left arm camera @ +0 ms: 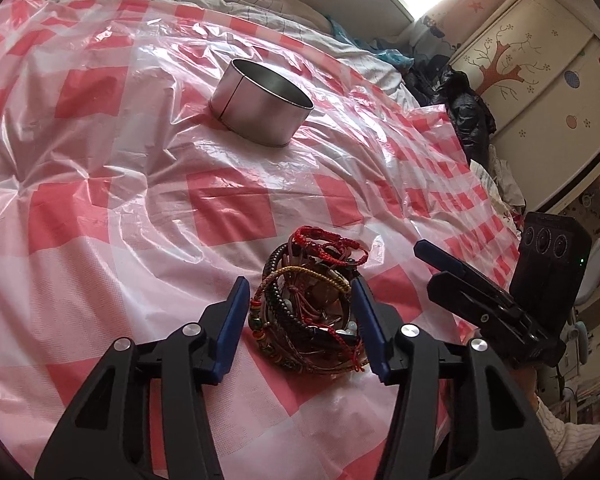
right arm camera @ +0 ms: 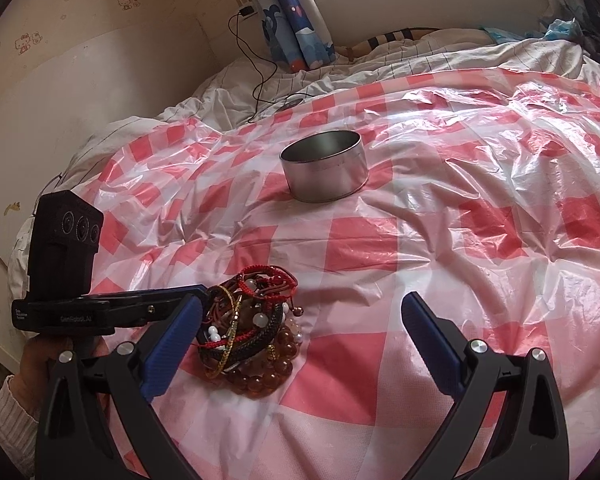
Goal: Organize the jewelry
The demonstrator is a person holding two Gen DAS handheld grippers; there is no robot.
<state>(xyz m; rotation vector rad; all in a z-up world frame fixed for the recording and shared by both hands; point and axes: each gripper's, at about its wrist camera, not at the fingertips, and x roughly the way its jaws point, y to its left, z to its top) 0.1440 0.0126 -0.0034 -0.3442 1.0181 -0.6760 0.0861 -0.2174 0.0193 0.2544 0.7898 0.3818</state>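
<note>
My left hand-held gripper straddles the bracelet pile, jaws part-closed, right pad touching the pile and left pad just clear; no firm grasp as I judge it. The right hand-held gripper gapes empty, pile at its left finger. Tin lies ahead, well apart, across open plastic sheet on the bed.

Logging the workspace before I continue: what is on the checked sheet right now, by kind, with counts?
Round metal tin, open top: 1
Pile of tangled bracelets, individual pieces too entangled to count: 1
Handheld tools: 2, the left tool with its fingers either side of the pile, and the right tool open beside it
Total: 4
</note>
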